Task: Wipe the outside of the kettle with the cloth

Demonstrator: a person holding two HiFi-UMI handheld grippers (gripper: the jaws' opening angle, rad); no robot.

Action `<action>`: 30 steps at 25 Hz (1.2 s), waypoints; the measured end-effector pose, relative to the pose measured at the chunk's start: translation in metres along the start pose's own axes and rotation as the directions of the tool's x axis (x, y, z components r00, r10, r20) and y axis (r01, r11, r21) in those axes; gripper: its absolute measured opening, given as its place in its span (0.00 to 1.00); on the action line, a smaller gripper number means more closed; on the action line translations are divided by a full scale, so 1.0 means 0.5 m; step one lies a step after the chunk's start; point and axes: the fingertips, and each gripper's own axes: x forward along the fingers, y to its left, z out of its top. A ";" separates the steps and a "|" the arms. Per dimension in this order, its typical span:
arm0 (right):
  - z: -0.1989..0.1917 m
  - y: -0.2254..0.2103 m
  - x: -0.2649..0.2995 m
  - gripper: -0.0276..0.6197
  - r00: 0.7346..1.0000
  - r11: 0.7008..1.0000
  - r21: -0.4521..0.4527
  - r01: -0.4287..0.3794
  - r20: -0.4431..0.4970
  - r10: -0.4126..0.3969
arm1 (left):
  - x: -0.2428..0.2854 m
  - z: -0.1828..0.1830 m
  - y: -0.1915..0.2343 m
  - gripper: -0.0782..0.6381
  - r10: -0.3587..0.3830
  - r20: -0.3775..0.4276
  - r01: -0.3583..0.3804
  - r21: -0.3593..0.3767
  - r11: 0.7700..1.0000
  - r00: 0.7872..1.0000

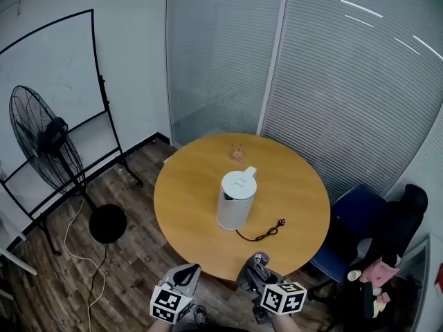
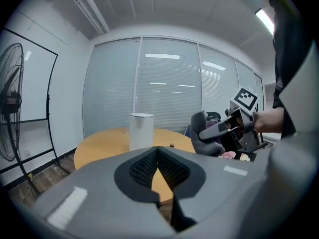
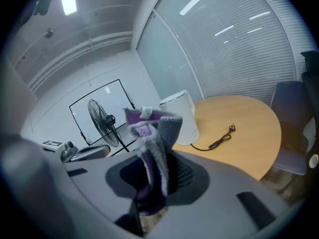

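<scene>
A round wooden desk (image 1: 183,206) fills the middle of a small office walled with blind-covered glass (image 1: 346,81), seen from over the shoulder of a person holding a tool in each hand. A whiteboard on a black frame (image 1: 59,68) stands off at the desk's 10 o'clock, with a black standing fan (image 1: 43,144) in front of it at 9 o'clock and a blue chair (image 1: 358,216) pulled close at 4 o'clock. The white kettle (image 1: 237,199) stands upright near the centre of the desk, well apart from both tools. At the desk's 6 o'clock edge, the left tongs (image 2: 158,152) are closed together on nothing, their ribbed pads meeting. Just beside them, the right tongs (image 3: 160,179) are clamped on a folded grey-and-purple cloth (image 3: 153,133) that stands up out of the jaws, clear of the desk. A dark cord (image 1: 261,235) lies on the wood at the kettle's 4 o'clock, its plug at the far end. A small tan object (image 1: 237,151), too small to make out, sits at the kettle's 12 o'clock.
</scene>
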 end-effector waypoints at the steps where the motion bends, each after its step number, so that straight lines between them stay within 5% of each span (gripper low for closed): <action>1: 0.005 0.004 0.016 0.19 1.000 1.000 0.007 0.008 0.007 -0.008 | 0.004 0.001 0.016 0.12 -0.012 -0.001 0.012 0.011 1.000 1.000; 13: 0.068 -0.006 0.133 0.19 0.997 0.998 -0.006 0.064 0.039 -0.064 | 0.117 0.068 0.099 0.13 -0.156 0.018 0.147 0.257 0.955 0.988; 16: 0.085 -0.019 0.167 0.19 0.999 0.999 -0.018 0.041 0.028 -0.041 | 0.168 0.089 0.103 0.13 -0.182 0.011 0.169 0.318 0.933 0.983; 24: 0.129 -0.048 0.251 0.19 0.998 0.996 -0.074 -0.049 -0.042 0.046 | 0.279 0.152 0.109 0.20 -0.184 0.020 0.164 0.365 0.916 0.983; 30: 0.161 -0.050 0.306 0.19 0.991 0.981 -0.151 -0.119 -0.087 0.106 | 0.356 0.176 0.105 0.31 -0.188 -0.048 0.187 0.500 0.846 0.981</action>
